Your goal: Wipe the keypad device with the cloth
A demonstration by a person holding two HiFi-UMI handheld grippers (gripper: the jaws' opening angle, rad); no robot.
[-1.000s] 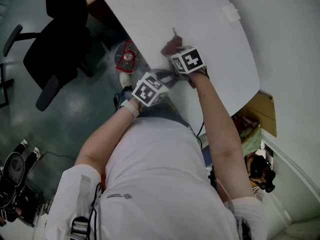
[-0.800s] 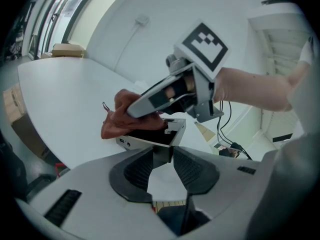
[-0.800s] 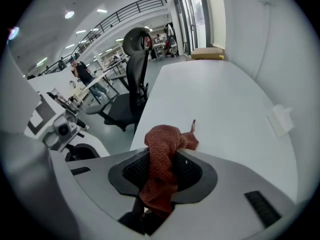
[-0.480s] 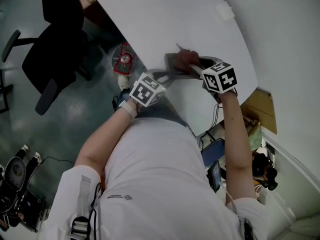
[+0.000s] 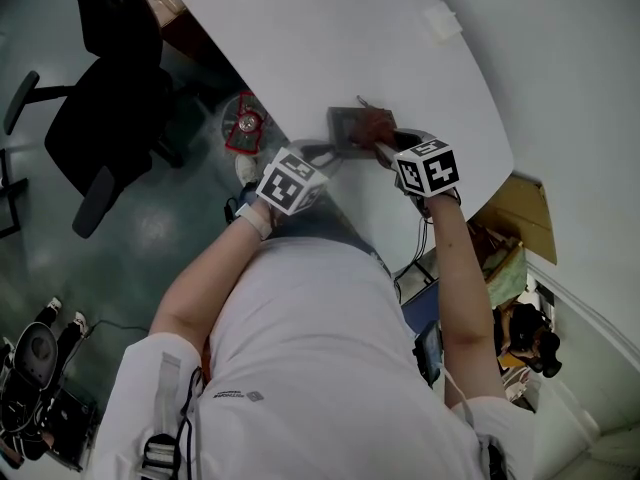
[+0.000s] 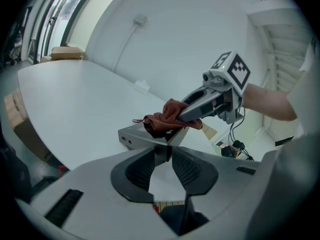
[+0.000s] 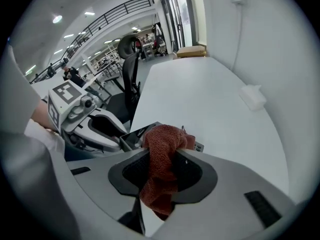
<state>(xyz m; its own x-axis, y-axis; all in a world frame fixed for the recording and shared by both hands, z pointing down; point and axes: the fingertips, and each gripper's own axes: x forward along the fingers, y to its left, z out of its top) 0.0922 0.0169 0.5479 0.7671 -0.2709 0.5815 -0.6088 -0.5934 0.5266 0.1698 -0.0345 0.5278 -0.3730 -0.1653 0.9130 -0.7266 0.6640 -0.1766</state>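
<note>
the wiping looks to be under way rather than finished. the keypad device (image 5: 347,126) lies flat on the white tabletop (image 5: 330,38), close to the edge nearest the person. the reddish-brown cloth (image 6: 165,118) is bunched on its top face, toward the end nearer the right hand. the right gripper (image 7: 162,151) has its jaws clamped on the cloth, a fold of it hanging down between them, and it points steeply down so that the bunch presses on the device. the left gripper (image 6: 163,151) reaches in from the other side. its jaws have just been closing, and the near corner of the device sits between their tips, which seem to pinch it, probably to steady it against the rubbing. so the setup steps appear done: cloth picked up, brought to the device, device braced. how much of the face is already wiped cannot be told, since no dirt or streak shows on it. the part nearer the left gripper lies bare of cloth, so it likely needs a pass. after that, what remains is to lift the cloth clear and let go of the device.
</note>
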